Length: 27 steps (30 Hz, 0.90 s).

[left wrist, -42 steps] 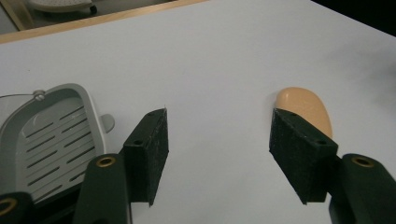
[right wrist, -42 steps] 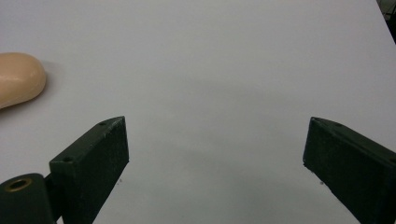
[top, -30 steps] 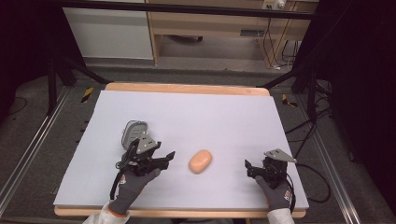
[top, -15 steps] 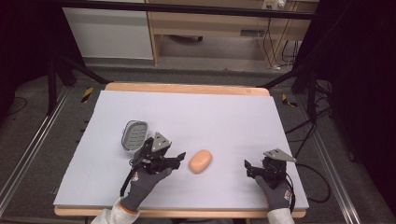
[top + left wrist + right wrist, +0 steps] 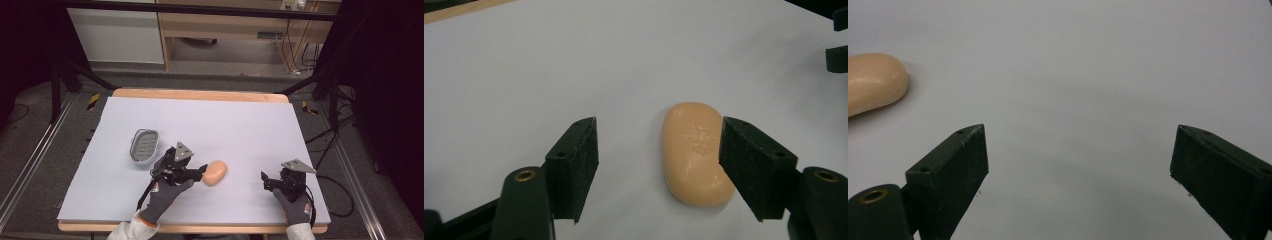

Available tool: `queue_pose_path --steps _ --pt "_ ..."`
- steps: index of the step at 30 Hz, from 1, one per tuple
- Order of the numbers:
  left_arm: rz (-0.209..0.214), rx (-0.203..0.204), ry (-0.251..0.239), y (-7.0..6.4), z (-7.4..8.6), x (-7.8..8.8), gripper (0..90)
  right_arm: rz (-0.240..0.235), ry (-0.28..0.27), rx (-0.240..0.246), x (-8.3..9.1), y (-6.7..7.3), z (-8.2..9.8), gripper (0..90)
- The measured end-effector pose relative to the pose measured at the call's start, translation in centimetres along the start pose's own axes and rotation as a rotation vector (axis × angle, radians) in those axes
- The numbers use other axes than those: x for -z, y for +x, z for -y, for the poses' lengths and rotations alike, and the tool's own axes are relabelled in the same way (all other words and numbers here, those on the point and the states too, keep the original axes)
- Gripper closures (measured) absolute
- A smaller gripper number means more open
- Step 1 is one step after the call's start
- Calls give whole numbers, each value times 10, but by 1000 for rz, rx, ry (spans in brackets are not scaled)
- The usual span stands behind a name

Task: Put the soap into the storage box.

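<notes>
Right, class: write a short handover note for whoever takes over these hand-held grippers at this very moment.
Left hand-held gripper: open, jaws either side of the soap, one jaw at its edge, no grip yet.
Right hand-held gripper: open, holding nothing, low over the mat.
Soap lies flat on the mat; the grey dish sits beyond the left hand.
Done: approach. Left: close on the soap, lift, probably place in the dish.

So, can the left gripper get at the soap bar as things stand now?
Probably yes. The left gripper is open, and the soap bar lies between its jaws, close to one of them, with nothing in the way.
</notes>
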<state>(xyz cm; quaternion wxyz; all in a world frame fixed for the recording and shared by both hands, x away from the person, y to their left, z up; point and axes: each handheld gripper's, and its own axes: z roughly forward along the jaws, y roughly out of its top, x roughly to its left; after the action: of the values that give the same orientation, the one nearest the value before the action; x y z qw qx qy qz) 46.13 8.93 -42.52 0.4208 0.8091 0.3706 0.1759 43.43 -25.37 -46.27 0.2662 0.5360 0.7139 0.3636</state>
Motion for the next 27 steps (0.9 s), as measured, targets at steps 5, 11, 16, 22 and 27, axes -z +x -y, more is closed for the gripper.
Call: queue_pose_path --steps 5,11,16,22,27 --pt "0 -15 18 -5 0 -10 311 -2 2 1 0 0 0 85" --pt "4 -26 41 -8 0 -22 310 -4 3 -2 0 0 0 85" --pt "10 -41 58 -14 -1 -30 302 -6 7 -3 0 0 0 85" --pt "22 -54 78 -20 -3 -37 290 -5 7 1 -1 0 0 85" --pt "26 -70 99 -25 -4 -43 275 -1 7 6 -1 -1 0 85"
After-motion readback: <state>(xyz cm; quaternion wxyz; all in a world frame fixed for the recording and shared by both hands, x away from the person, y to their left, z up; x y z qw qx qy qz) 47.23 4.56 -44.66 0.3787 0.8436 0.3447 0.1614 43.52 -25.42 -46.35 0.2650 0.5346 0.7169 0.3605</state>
